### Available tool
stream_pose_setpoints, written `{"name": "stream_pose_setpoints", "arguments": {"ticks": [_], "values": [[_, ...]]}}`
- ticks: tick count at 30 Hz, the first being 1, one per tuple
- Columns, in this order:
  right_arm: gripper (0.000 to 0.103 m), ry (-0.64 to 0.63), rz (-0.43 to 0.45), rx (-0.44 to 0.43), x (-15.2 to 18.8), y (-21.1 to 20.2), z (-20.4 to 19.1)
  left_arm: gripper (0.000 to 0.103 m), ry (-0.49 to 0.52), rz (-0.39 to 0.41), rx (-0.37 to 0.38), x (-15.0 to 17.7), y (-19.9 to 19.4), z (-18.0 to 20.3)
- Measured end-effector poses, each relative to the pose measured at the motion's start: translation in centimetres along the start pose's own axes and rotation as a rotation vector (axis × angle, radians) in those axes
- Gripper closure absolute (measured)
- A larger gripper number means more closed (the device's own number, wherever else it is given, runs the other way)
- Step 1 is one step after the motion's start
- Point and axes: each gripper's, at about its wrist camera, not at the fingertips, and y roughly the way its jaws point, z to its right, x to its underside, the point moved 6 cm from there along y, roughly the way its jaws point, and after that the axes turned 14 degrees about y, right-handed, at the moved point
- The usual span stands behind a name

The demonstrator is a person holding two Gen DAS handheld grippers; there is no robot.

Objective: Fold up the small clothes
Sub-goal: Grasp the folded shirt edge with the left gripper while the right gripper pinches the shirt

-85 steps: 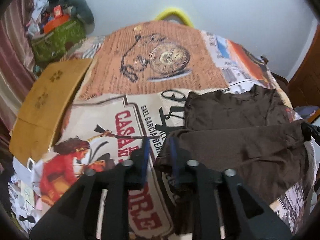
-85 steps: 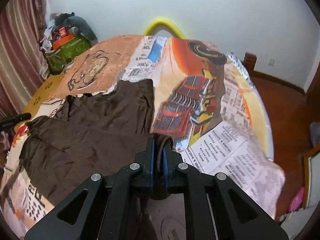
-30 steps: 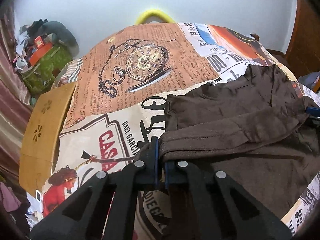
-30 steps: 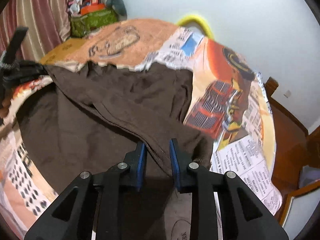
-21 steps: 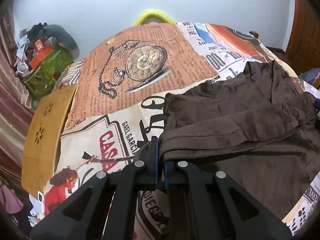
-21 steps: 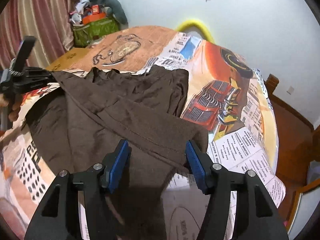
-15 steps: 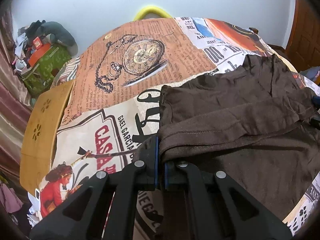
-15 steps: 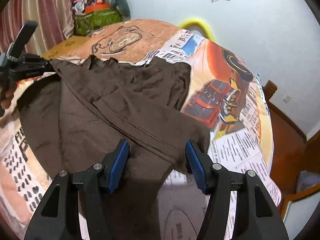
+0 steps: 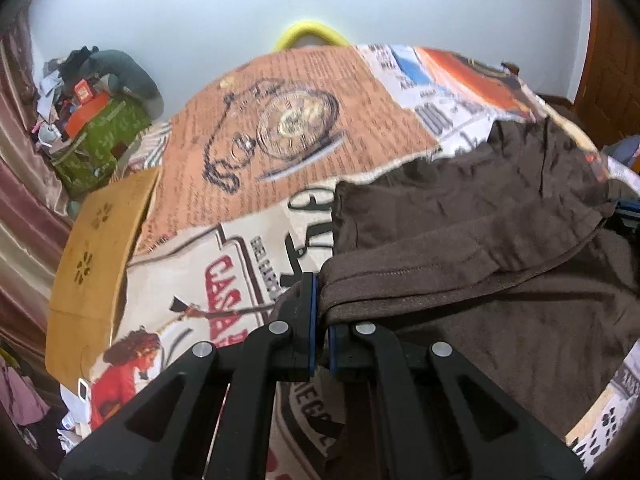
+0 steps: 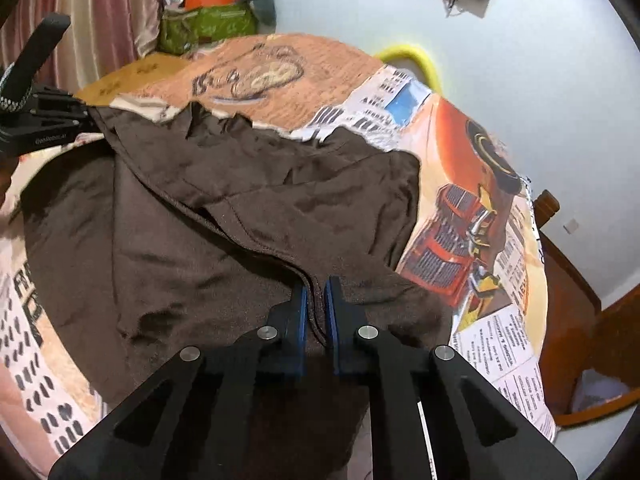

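The dark brown garment (image 9: 472,240) lies spread over the printed tablecloth (image 9: 304,120) of a round table, its near part doubled over so that a stitched hem (image 10: 240,224) runs across the cloth from one gripper to the other. The left gripper (image 9: 323,312) has its blue-padded fingers pressed nearly together on the hem's left corner, pinching a bunched fold of the fabric. The right gripper (image 10: 316,308) pinches the hem at the opposite end, its two blue-lined fingers close on either side of the seam, with a narrow gap between them that the fabric fills. In the right wrist view the left gripper (image 10: 86,120) shows at the far left edge, gripping the cloth's corner. The tablecloth carries a pocket-watch print (image 9: 288,120) on an orange panel beyond the garment and a red truck print (image 10: 452,240) to its right. A tan cardboard sheet (image 9: 96,248) lies at the table's left edge. Beyond it, against the pale wall, stands a green bag (image 9: 104,132) heaped with clutter, and a yellow chair back (image 9: 308,32) rises behind the table's far rim.
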Motion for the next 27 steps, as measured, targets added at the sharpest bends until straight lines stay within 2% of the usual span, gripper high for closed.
{"name": "stream_pose_setpoints", "arguments": {"ticks": [4,7,13,17,20,21,24,26,27], "values": [[0.098,0.002,0.064,0.019,-1.2,-1.2,0.6,0.098,0.009,0.058,-0.030,-2.3,-1.4,-0.7],[0.098,0.035,0.105,0.033,-3.4,-1.8,1.6,0.098,0.016,0.074,-0.042,-4.4,-1.7,-0.9],[0.098,0.100,0.123,0.055,-6.9,-0.7,3.2,0.098,-0.015,0.020,-0.031,-6.3,1.0,-1.6],[0.098,0.143,0.064,0.051,-7.5,2.4,3.8,0.098,-0.063,-0.040,0.004,-5.9,3.9,-2.5],[0.097,0.184,0.032,0.063,-7.6,4.1,4.4,0.083,-0.073,-0.103,0.011,-5.3,5.9,-2.5],[0.097,0.189,0.029,0.065,-7.6,4.2,4.5,0.073,-0.085,-0.117,0.005,-5.0,6.2,-2.8],[0.081,0.199,0.029,0.089,-7.8,4.4,4.8,0.057,-0.122,-0.106,-0.001,-4.4,6.3,-3.7],[0.055,0.198,0.044,0.116,-8.0,3.9,5.0,0.050,-0.135,-0.089,-0.029,-4.2,5.7,-4.6],[0.050,0.197,0.058,0.116,-8.2,3.5,5.1,0.050,-0.138,-0.082,-0.039,-4.2,5.4,-4.9]]}}
